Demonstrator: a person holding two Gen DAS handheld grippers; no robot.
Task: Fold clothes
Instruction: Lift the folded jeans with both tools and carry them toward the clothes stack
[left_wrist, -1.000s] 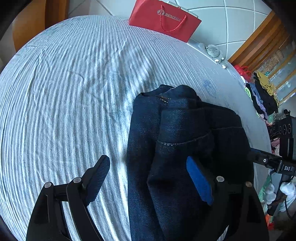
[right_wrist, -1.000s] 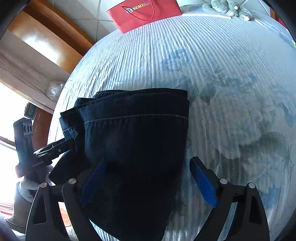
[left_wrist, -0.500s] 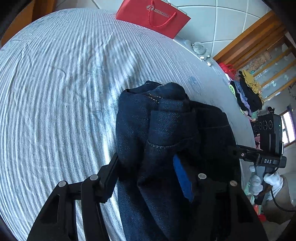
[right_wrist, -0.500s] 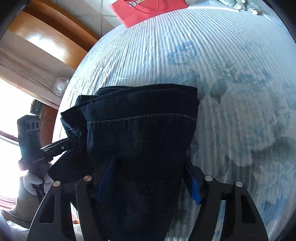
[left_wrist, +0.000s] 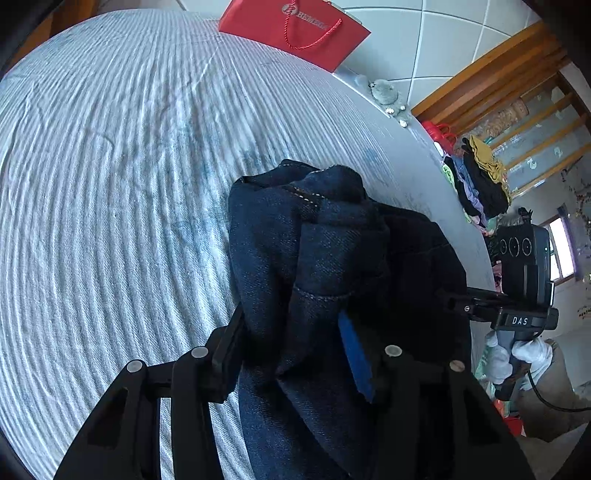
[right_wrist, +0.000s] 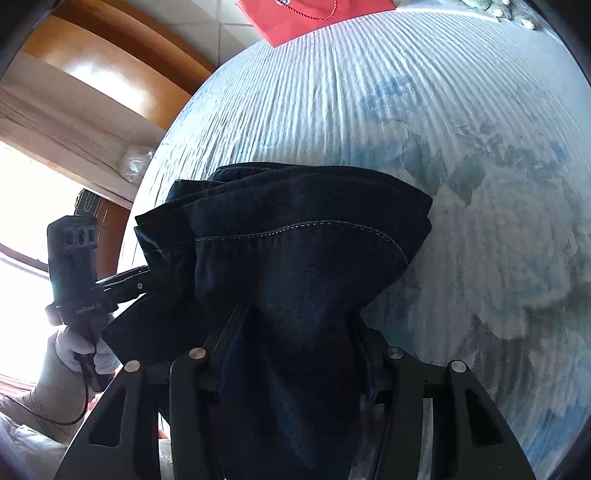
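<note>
Both tools clenched on folded jeans (left_wrist: 325, 258): left tool (left_wrist: 291, 347), right tool (right_wrist: 295, 332); denim hides right tool's pads.

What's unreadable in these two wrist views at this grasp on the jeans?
- Left wrist view: the folded dark blue denim jeans cover where the left gripper bites; the near end runs off the bottom edge.
- Right wrist view: the right gripper has both pads buried in denim; layers caught unknowable.
- Red paper gift bag: cut by the top edge.
- Striped blue-white bedsheet under the jeans: hidden.
</note>
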